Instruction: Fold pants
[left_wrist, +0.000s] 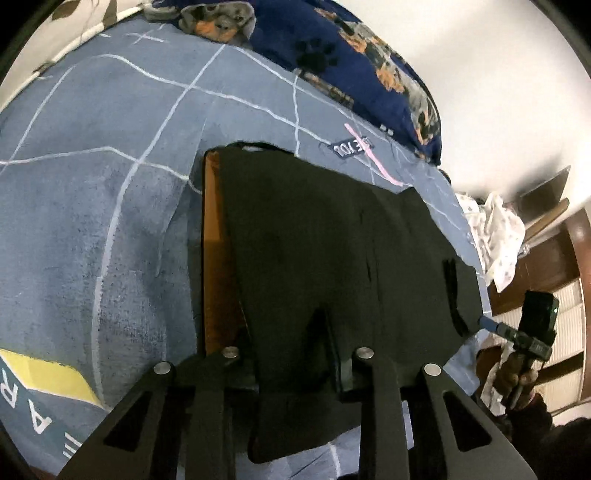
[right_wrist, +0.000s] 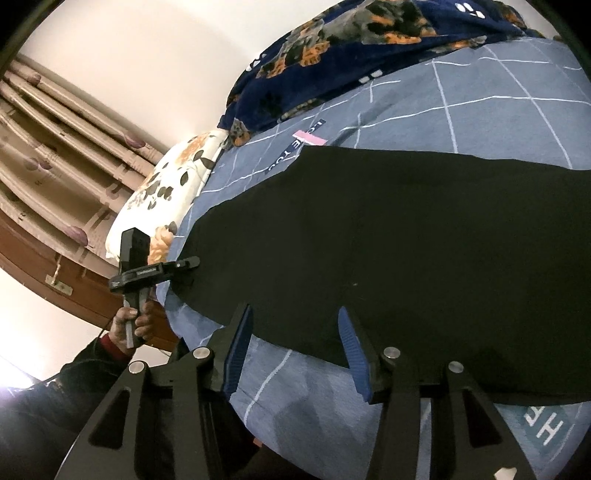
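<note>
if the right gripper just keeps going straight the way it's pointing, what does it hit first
Most likely the black pants. The right gripper has its jaws open, and the pants' near edge lies right at its fingertips on the blue bedspread. Depth is hard to judge, so it may brush the bedspread first.

Pants (right_wrist: 388, 251) spread flat on the bed (right_wrist: 480, 110), over the bedspread. Blanket (right_wrist: 351, 40) heaped along the far edge of the bed, behind the pants. Pillow (right_wrist: 166, 188) at the bed's left end in the right wrist view, just beside the blanket. Left tool (right_wrist: 181, 266) at the pants' left edge there; right tool (right_wrist: 295, 347) over the near edge. Curtains (right_wrist: 48, 155) beyond the pillow, far left.
</note>
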